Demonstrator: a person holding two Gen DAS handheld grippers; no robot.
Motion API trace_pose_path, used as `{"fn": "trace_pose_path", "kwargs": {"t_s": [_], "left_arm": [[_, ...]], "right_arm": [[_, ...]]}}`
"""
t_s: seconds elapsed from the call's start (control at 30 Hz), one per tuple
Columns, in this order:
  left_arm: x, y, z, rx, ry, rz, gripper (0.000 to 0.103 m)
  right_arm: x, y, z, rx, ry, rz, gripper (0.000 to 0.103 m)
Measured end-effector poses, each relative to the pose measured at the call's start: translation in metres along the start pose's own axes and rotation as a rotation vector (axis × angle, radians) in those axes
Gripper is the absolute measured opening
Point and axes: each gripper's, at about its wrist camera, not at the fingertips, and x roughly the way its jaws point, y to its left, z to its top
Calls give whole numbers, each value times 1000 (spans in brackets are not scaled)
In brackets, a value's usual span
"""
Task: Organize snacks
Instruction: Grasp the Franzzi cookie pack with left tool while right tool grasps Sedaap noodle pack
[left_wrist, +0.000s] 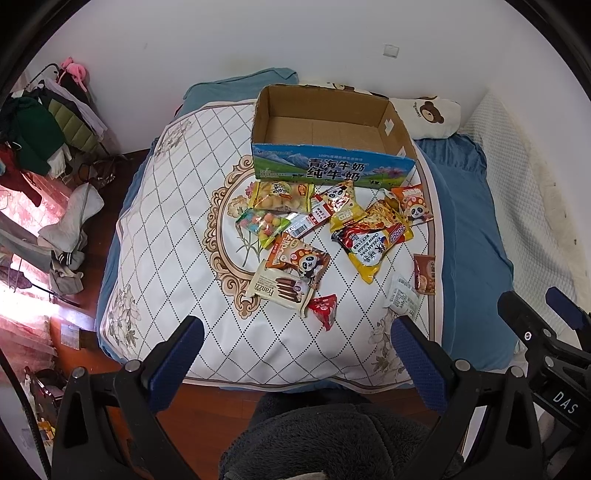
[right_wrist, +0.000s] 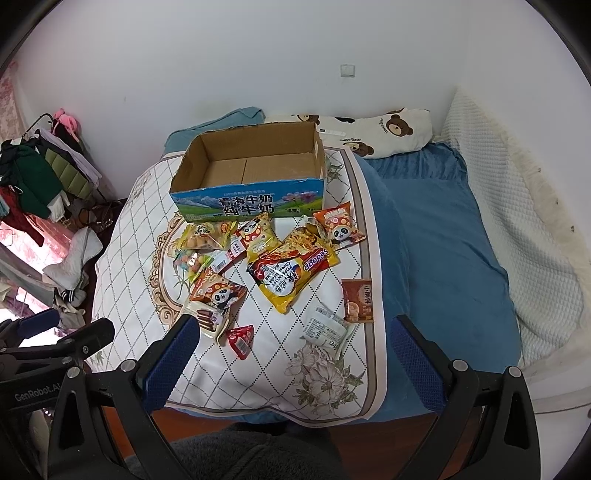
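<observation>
1. While both grippers hover low at 6 o'clock above the near edge of the bed, the left gripper (left_wrist: 295, 354) has its blue-padded fingers spread wide and holds nothing.
2. Likewise the right gripper (right_wrist: 291, 350) has its fingers spread wide, nothing between them.
3. At 12 o'clock on the patterned quilt (left_wrist: 177, 206) stands an open cardboard box (left_wrist: 328, 129), its brown floor bare.
4. Just below the box, toward the centre, lies a loose pile of snacks: a yellow noodle packet (left_wrist: 373, 236), a bag of coloured candy balls (left_wrist: 260, 221), and an orange panda packet (left_wrist: 301, 258) overlapping a white Franzzi wafer pack (left_wrist: 280, 288).
5. A small red triangular packet (left_wrist: 325, 308) lies at 6 o'clock of the pile, nearest the left gripper.
6. Toward 4 o'clock, apart from the pile, lie a white labelled pouch (right_wrist: 327, 326) and a brown packet (right_wrist: 357, 301), side by side.
7. A bear-print pillow (right_wrist: 391, 129) rests at 1 o'clock behind the box.
</observation>
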Motion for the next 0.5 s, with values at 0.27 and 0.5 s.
{"fn": "trace_pose_path", "kwargs": {"t_s": [0.27,0.5], "left_arm": [[53,34,20,-123,63,-1,103],[180,90,21,-415,333,-58,101]], "right_arm": [[43,-6,11,63,30,35,103],[166,-20,31,196,176,84,103]]}}
